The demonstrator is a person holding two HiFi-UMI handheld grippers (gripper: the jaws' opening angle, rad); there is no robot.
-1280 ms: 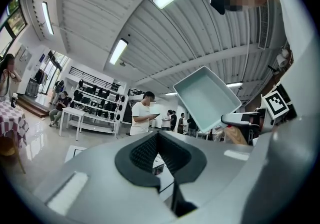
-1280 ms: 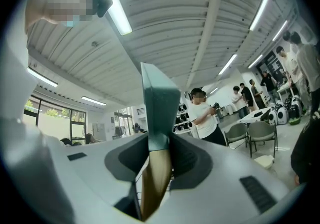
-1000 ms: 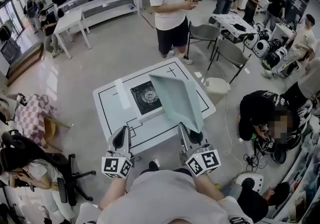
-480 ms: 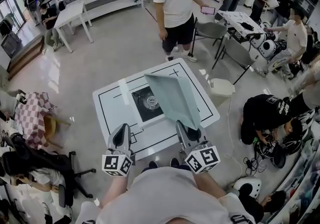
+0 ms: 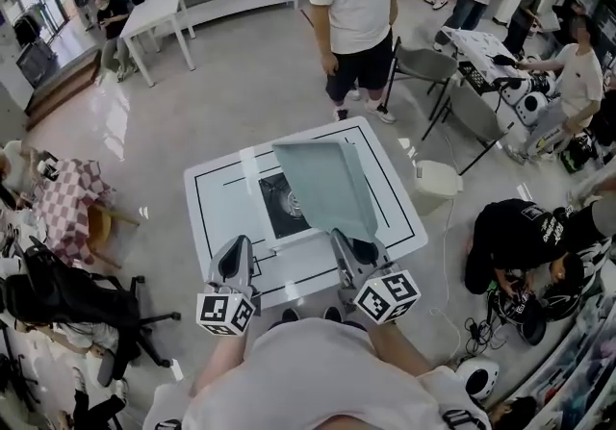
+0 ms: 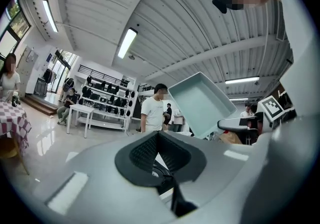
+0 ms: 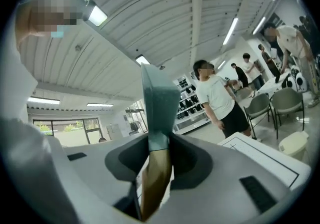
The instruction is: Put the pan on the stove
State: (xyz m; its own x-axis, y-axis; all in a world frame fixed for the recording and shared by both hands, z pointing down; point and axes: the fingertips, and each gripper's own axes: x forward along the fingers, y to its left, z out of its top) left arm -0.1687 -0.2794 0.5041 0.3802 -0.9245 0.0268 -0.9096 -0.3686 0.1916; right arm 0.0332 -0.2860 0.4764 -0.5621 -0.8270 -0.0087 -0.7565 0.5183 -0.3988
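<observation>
A square pale teal pan [image 5: 322, 189] hangs tilted above the white table [image 5: 217, 226] and hides the right part of the black stove [image 5: 280, 207]. My right gripper [image 5: 354, 250] is shut on the pan's wooden handle [image 7: 155, 178], and the pan [image 7: 160, 113] rises edge-on straight ahead of its jaws. My left gripper [image 5: 234, 263] hovers over the table's near edge, left of the pan, with its jaws together and nothing in them. In the left gripper view the pan [image 6: 202, 102] shows up and to the right, and a bit of the stove [image 6: 161, 174] shows past the gripper [image 6: 159, 155].
A person in a white shirt [image 5: 361, 5] stands at the table's far side. A white stool [image 5: 435, 178] and grey chairs [image 5: 416, 67] are to the right, where a person in black [image 5: 510, 236] crouches. A black office chair [image 5: 67, 293] stands at the left.
The pan, still in my right gripper, has shifted a little left, so it covers more of the stove. My left gripper has stayed where it was. The standing person has stepped nearer.
</observation>
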